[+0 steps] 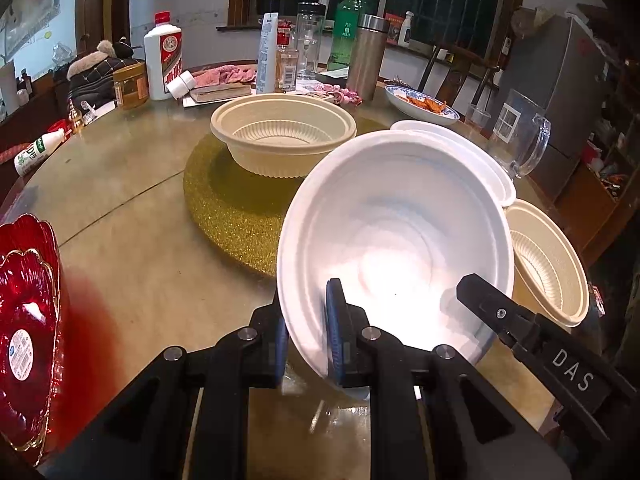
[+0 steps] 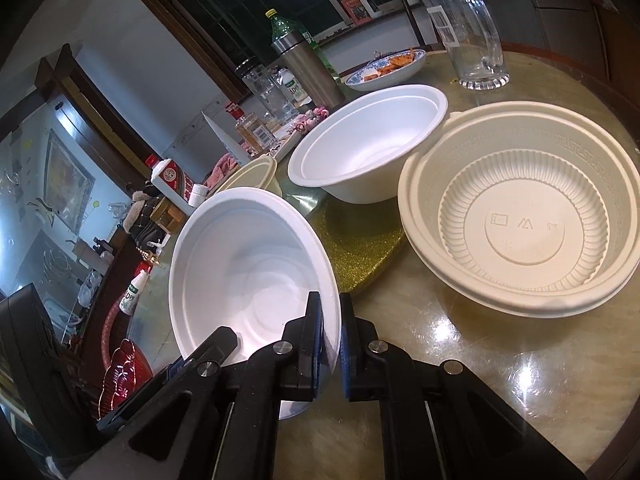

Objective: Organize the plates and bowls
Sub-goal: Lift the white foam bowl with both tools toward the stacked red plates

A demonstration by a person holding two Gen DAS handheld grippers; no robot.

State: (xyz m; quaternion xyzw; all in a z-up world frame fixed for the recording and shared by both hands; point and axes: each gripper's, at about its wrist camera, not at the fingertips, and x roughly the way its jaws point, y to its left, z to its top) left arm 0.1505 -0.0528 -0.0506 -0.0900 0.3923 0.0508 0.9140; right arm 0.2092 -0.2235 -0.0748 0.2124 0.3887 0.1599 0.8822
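Both grippers clamp one white foam bowl (image 1: 396,236), tilted on edge above a glossy round table (image 1: 132,200) — the left gripper (image 1: 306,340) pinches its left rim, the right gripper (image 2: 331,344) its right rim. Behind it on the table, a second white bowl (image 2: 368,148) sits beside a cream ribbed bowl (image 2: 524,216); another cream bowl (image 1: 284,132) rests on a gold glitter mat (image 1: 228,208).

You've got a round table (image 1: 132,184) w/ gold glitter mat (image 1: 224,208), cream ribbed bowl (image 2: 520,216), glass mug (image 2: 476,36), red glass dish (image 1: 24,312) on it.
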